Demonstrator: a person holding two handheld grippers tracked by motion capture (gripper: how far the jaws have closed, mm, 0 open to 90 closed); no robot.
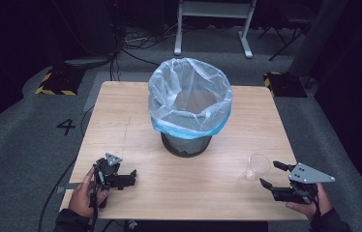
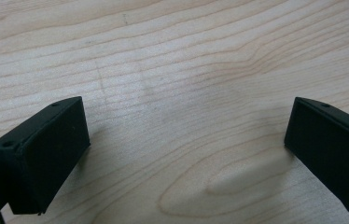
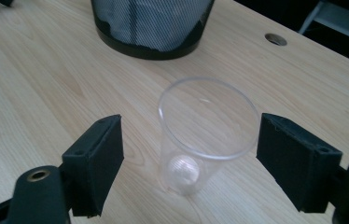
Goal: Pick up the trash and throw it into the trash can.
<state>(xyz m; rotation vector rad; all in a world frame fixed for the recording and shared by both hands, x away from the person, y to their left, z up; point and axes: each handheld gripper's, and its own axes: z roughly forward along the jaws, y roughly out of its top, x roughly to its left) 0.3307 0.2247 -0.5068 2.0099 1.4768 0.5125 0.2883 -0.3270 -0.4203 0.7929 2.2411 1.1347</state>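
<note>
A clear plastic cup [image 1: 257, 166] [image 3: 200, 135] stands upright on the wooden table [image 1: 135, 111] near its front right. My right gripper [image 1: 271, 174] [image 3: 189, 154] is open, its two jaws either side of the cup's rim with gaps on both sides. A black mesh bin [image 1: 187, 144] [image 3: 151, 25] lined with a translucent blue bag [image 1: 189, 96] stands at the table's middle. My left gripper [image 1: 131, 177] [image 2: 186, 140] rests low at the front left, open over bare wood, nothing between its jaws.
A round cable hole [image 3: 275, 39] sits in the tabletop beyond the cup. Off the table lie grey floor, cables, a white frame stand [image 1: 213, 19] at the back, and yellow-black striped blocks [image 1: 55, 82] on either side.
</note>
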